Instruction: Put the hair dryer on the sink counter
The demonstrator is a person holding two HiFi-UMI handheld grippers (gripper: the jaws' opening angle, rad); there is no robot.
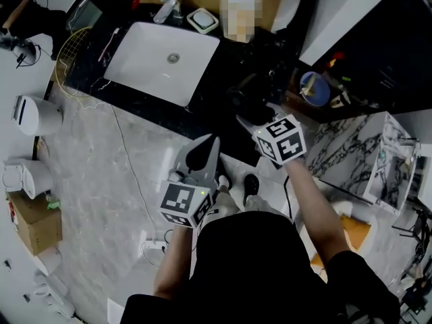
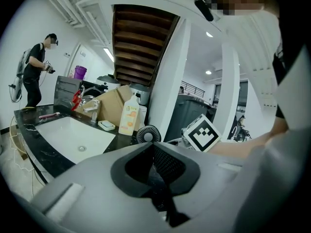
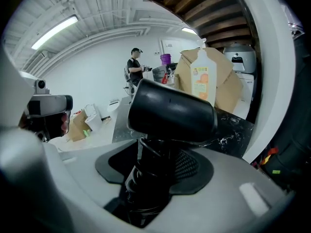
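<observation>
A black marble sink counter [image 1: 145, 106] with a white basin [image 1: 158, 59] runs along the top of the head view, above a pale stone floor. The right gripper [image 1: 253, 123] reaches over the counter's front edge to the right of the basin, and the black hair dryer [image 1: 248, 98] shows dark against the dark top just beyond it. The left gripper [image 1: 206, 147] hangs lower, off the counter's front edge and over the floor.

In the left gripper view, the left gripper [image 2: 153, 147] has its jaws drawn together with nothing between them. Past it, the dryer's round rear grille [image 2: 148, 134] shows near the counter's right end, with a bottle [image 2: 129, 115] and a cardboard box [image 2: 112, 106] along the back edge.

In the right gripper view, the right gripper [image 3: 155, 164] is clamped on the dryer's handle, which has the cord coiled round it. The barrel [image 3: 172, 111] stands above the jaws, with veined counter [image 3: 233, 125] behind it.

The carry looks nearly done and the set-down is not yet made; no view shows how high the dryer hangs. The next move probably calls for lowering it onto the bare stretch right of the basin, clear of the front edge. The barrel should lie flat so it cannot roll before the jaws part.
</observation>
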